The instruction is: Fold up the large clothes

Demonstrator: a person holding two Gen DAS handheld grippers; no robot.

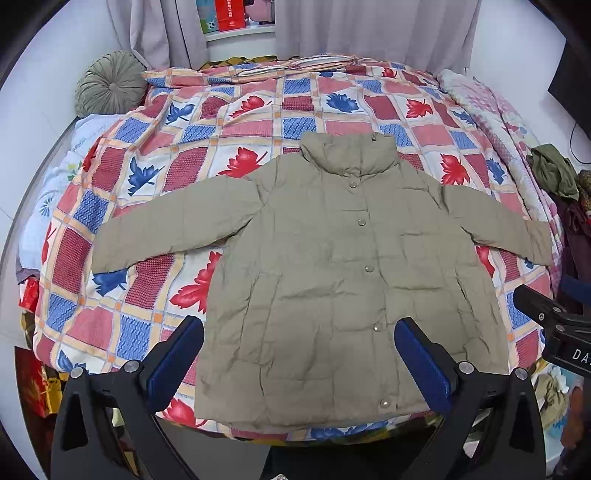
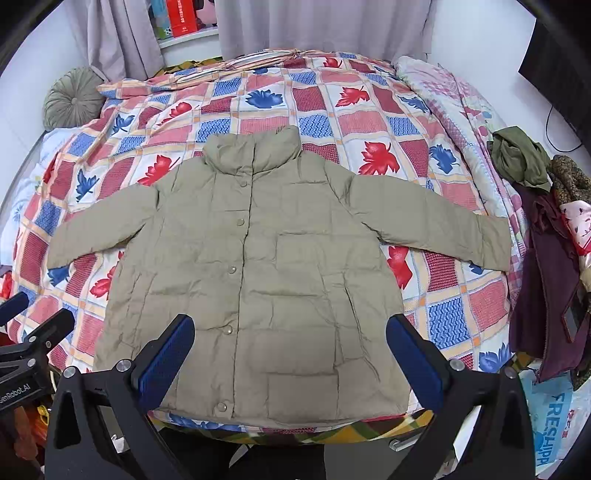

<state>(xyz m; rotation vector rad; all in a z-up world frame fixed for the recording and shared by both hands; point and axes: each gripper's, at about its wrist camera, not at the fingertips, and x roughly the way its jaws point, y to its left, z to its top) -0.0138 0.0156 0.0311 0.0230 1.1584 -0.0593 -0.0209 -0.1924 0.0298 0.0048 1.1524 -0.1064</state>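
Room to move: bedspread (image 1: pixel 258 107) lies bare beyond the collar and on both sides of the jacket; the far half of the bed is open, up to a folded striped cloth (image 1: pixel 295 66) at the curtain (image 1: pixel 369 29).
Edges: the jacket's hem runs along the near edge of the bed; the right sleeve cuff (image 2: pixel 495 243) reaches close to the bed's right edge, where a pile of clothes (image 2: pixel 546 236) hangs.
Left side: a round green cushion (image 1: pixel 110 83) sits at the far left corner against the wall.
Jacket: a khaki padded jacket (image 1: pixel 332 258) lies flat and front up in the middle of the near half of the bed, collar away, snapped shut down the front, both sleeves spread outward and slanting down.
Surface: lightly creased, with a patch pocket visible on the chest.
Left gripper (image 1: pixel 299 358): released, jaws spread wide, hanging above the lower hem, nothing between the blue pads.
Right gripper (image 2: pixel 291 354): likewise spread wide and empty, hovering over the lower front of the jacket, just beside the left one.
Cut off: only an edge of each tool shows in the other's view.
Hard to tell: what lies on the floor beneath the bed edge, apart from a bag with blue lettering (image 2: pixel 554 417).
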